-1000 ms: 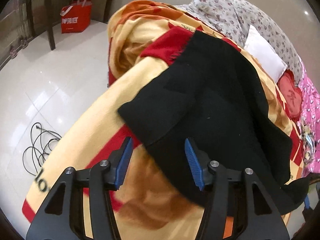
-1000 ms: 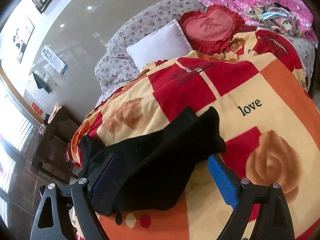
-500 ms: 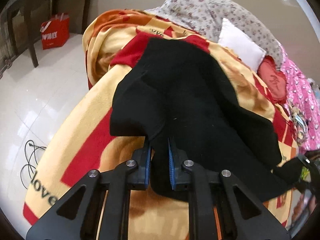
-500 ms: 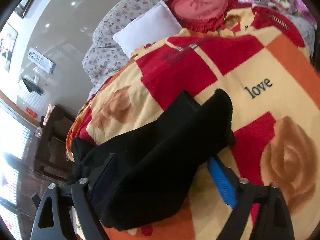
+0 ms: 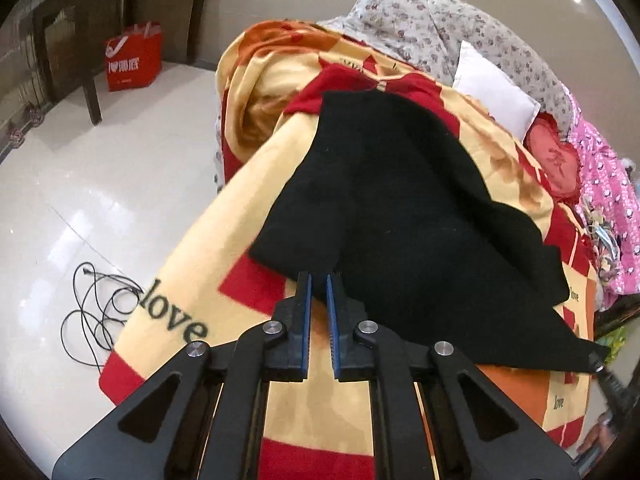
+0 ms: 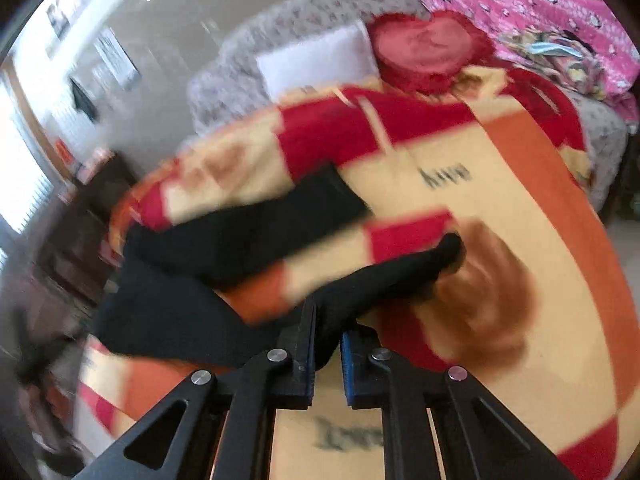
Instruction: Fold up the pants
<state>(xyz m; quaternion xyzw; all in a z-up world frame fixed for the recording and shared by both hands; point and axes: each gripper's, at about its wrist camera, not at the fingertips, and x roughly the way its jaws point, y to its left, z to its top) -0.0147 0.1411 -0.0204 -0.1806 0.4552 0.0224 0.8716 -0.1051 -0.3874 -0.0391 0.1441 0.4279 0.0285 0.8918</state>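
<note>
Black pants (image 5: 400, 208) lie spread on a bed covered by a red, yellow and orange blanket (image 5: 192, 280). My left gripper (image 5: 319, 280) is shut on the near edge of the pants, close to one corner. In the right wrist view, which is blurred by motion, my right gripper (image 6: 328, 320) is shut on the black pants (image 6: 248, 232) and holds a lifted part of the fabric above the blanket (image 6: 500, 216). The right gripper tip also shows at the far corner of the pants in the left wrist view (image 5: 600, 364).
White pillow (image 5: 492, 84), red heart cushion (image 5: 556, 160) and pink quilt (image 5: 604, 184) sit at the bed's head. Beside the bed are white floor tiles with a black cable (image 5: 96, 312), a red bag (image 5: 134, 56) and a dark table (image 5: 100, 12).
Both grippers closed on the pants: the left by half a second ago, the right just now. The right gripper has pulled its part up and sideways, so the fabric now stretches between them.
</note>
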